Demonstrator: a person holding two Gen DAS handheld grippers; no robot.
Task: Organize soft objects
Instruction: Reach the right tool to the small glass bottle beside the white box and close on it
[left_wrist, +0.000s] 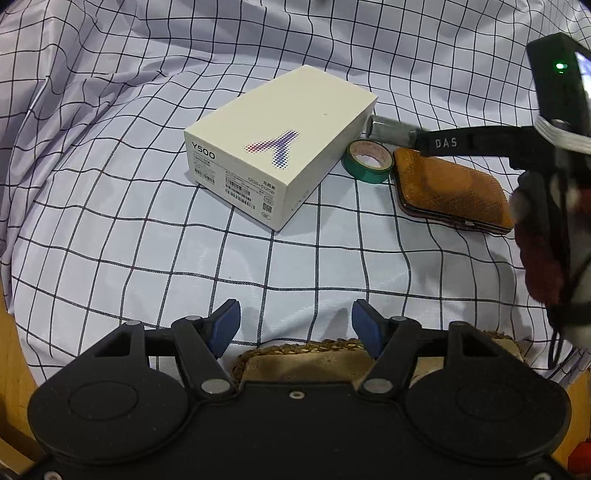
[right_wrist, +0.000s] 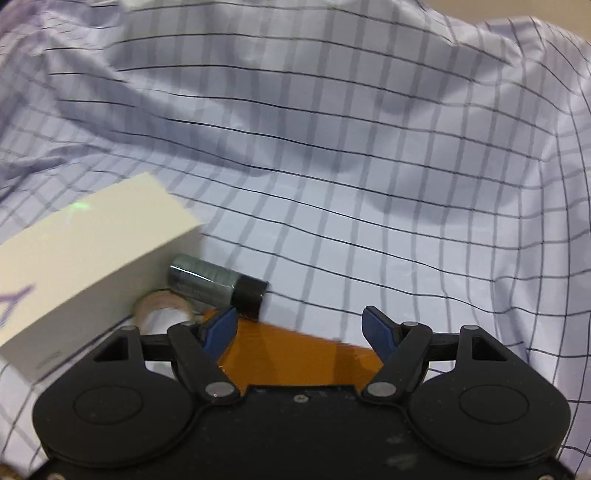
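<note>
Fingers of the right gripper (right_wrist: 300, 328) stood apart with nothing pressed between them, poised over the orange wallet (right_wrist: 295, 354), which lay on the checked cloth (right_wrist: 369, 166) just below and between the blue fingertips (right_wrist: 221, 328). Beside the wallet sat a green tape roll (left_wrist: 367, 162), a grey cylinder (right_wrist: 214, 282) and a white box (left_wrist: 280, 147). The left gripper (left_wrist: 295, 325), also open and empty, hung above a woven basket (left_wrist: 306, 360), well apart from the wallet.

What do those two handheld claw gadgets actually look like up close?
Each claw, left and right, is matte black plastic: two round discs, jointed link arms with silver pivots, and blue pads on the fingertips. From the left camera, the right one shows white letters "DAS", a green light and white straps.
</note>
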